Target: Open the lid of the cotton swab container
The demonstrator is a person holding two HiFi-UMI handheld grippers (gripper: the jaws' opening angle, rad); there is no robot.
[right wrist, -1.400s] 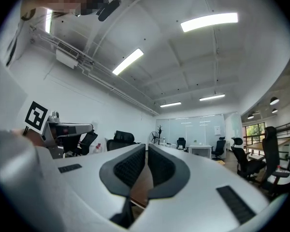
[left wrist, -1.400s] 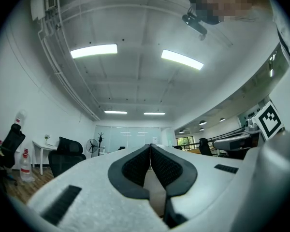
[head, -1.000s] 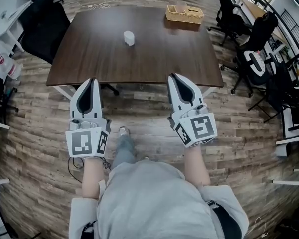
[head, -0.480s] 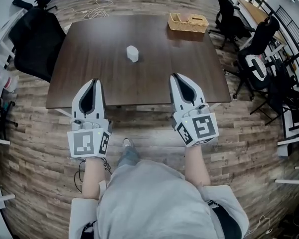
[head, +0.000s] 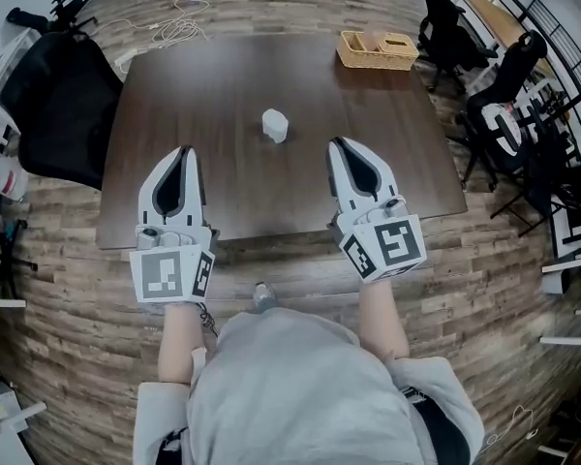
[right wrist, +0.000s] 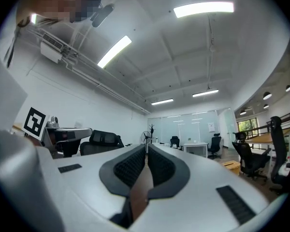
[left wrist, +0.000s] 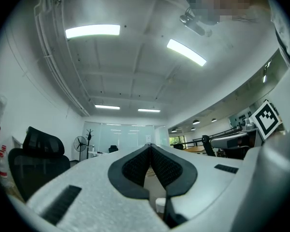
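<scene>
Container is gripped by neither hand-held gripper. The left hand-held gripper is seen fully closed, its dark pads met at the tips with nothing caught between them. The right hand-held gripper is likewise closed and empty, its pads pressed together. Both are held level, side by side and well apart, with their tips pointed away from the person and over the near part of the tabletop. A marker cube is carried at the near end of each.

The container, small and white, is found standing upright about the middle of the dark brown tabletop, beyond the tips of both hand-held grippers and between them from left to right, somewhat closer to the right one. It is touched by nothing. Its lid cannot be told apart from its body at this size.

A woven basket is set at the far right corner of the tabletop. A black chair is placed at the left side, and more chairs are seen to the right. White cables are strewn on the plank floor at the far left.
</scene>
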